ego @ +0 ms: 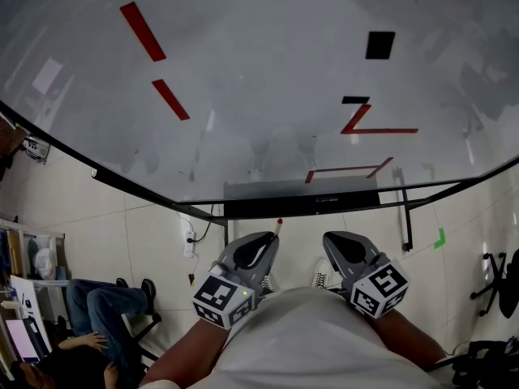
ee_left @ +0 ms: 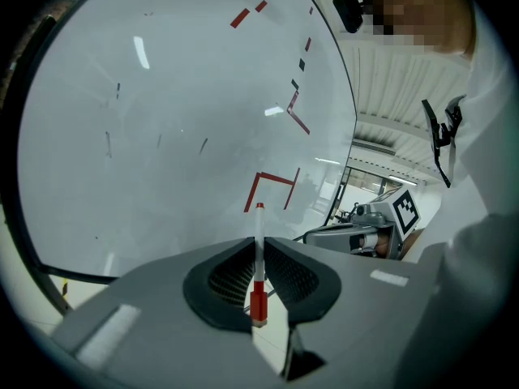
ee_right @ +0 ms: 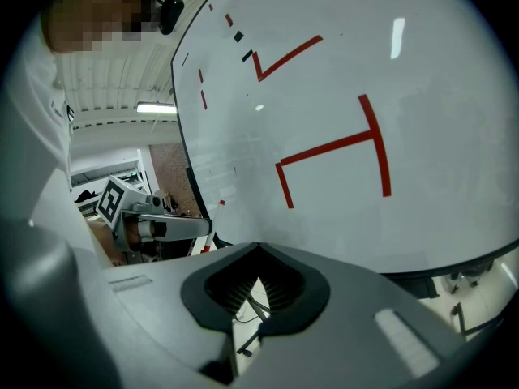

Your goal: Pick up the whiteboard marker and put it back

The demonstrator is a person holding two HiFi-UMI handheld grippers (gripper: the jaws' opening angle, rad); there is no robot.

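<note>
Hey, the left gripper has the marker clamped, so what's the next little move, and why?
Probably ease the left gripper forward toward the black tray under the whiteboard. Its jaws are shut on the whiteboard marker, which points up and, in the head view, looks short of the tray, so it isn't put back yet.

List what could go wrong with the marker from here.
1. The left gripper pinches the whiteboard marker mid-body, with both ends sticking out, so it may pivot or slip when moved.
2. Its tip points toward the whiteboard. Whether it is capped is unclear, and a push forward might leave a stray mark.
3. The dark ledge under the board looks narrow, so a tilted release could send the marker to the floor.
</note>
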